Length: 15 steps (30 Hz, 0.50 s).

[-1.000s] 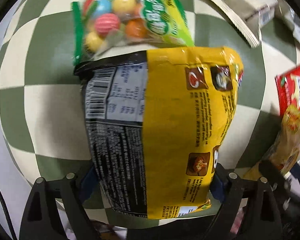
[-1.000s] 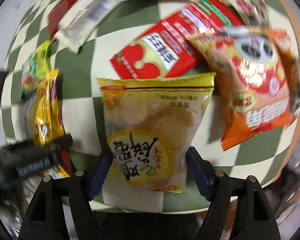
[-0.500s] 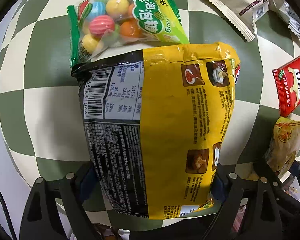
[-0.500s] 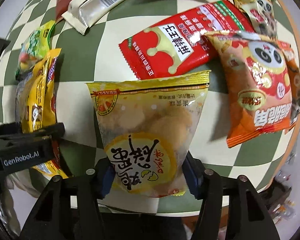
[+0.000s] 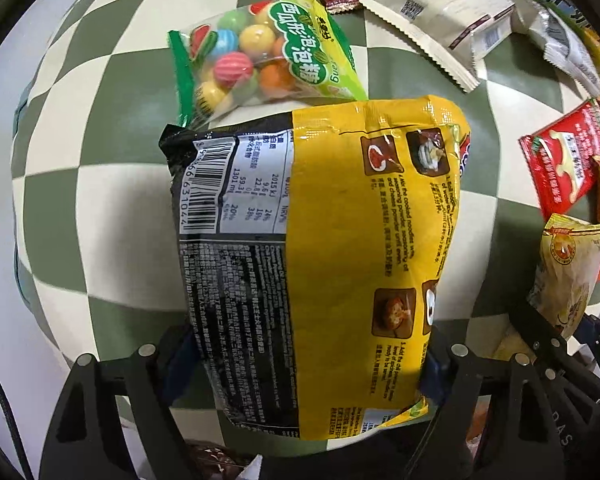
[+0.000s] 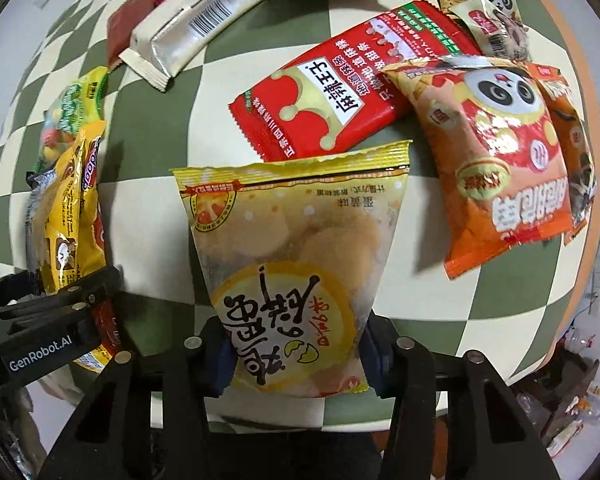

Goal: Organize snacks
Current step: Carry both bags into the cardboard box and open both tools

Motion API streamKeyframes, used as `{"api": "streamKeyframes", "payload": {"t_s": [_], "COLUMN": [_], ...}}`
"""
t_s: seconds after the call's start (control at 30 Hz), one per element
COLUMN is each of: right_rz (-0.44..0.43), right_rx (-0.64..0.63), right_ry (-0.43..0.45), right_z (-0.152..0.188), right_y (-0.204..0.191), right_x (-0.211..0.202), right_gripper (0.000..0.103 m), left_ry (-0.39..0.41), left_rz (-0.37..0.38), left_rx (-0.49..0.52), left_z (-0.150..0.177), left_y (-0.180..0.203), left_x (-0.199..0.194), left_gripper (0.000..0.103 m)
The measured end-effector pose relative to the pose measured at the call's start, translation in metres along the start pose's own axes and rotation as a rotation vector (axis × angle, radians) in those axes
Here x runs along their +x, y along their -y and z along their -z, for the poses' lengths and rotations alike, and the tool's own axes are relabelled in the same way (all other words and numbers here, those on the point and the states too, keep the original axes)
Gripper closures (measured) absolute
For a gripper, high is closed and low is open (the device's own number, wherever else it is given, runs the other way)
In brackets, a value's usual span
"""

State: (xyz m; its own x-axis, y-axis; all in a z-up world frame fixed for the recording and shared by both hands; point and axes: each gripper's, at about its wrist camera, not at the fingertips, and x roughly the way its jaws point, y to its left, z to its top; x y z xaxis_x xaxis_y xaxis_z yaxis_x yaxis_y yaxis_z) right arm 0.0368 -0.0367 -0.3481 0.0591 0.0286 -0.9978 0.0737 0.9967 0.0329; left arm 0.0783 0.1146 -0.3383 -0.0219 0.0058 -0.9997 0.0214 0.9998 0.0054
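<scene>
Left gripper (image 5: 306, 364): jaws closing, pads pressed on both side edges of the yellow-and-black noodle packet (image 5: 320, 248), back face to the camera, its far end hanging free above the checked desk (image 5: 60, 200). Barcode readable in part, a nutrition panel ("2015 kJ", "1301 mg"), and English cooking steps too small to read fully.

Just beyond its top edge, flat on the desk: clear gumball bag (image 5: 256, 56), green label in Chinese characters, coloured balls inside.

Right gripper (image 6: 296, 356): jaws closing, narrow, pads against the lower sides of the pale yellow egg-snack pouch (image 6: 296, 256); large black brush characters upside down to the camera. Cannot tell whether the pouch is off the desk.

Behind it, touching its top seam: red packet (image 6: 340, 96), white label reading "麻辣王子". To the right, overlapping that packet's end: orange panda bag (image 6: 496, 152).

The left gripper's housing reads "GenRobot.AI".
</scene>
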Motion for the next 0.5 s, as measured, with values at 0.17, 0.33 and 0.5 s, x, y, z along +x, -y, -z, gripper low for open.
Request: {"api": "streamKeyframes", "payload": {"t_s": [0.17, 0.33, 0.5], "right_rz": [-0.064, -0.150, -0.242], "right_rx": [-0.036, -0.062, -0.069], "right_ry": [0.015, 0.032, 0.089], "right_z": [0.007, 0.002, -0.021], "right_y": [0.006, 0.027, 0.052], "right_x": [-0.023, -0.058, -0.121], "right_gripper": [0.050, 0.051, 0.051], "left_ry": [0.017, 0.047, 0.138], "left_rz": [0.019, 0.044, 0.100], "left_rx": [-0.016, -0.056, -0.079], "left_z": [0.019, 0.032, 0.022], "left_y": [0.003, 0.006, 0.017], "left_x": [-0.021, -0.058, -0.123], "left_gripper": [0.017, 0.017, 0.017]}}
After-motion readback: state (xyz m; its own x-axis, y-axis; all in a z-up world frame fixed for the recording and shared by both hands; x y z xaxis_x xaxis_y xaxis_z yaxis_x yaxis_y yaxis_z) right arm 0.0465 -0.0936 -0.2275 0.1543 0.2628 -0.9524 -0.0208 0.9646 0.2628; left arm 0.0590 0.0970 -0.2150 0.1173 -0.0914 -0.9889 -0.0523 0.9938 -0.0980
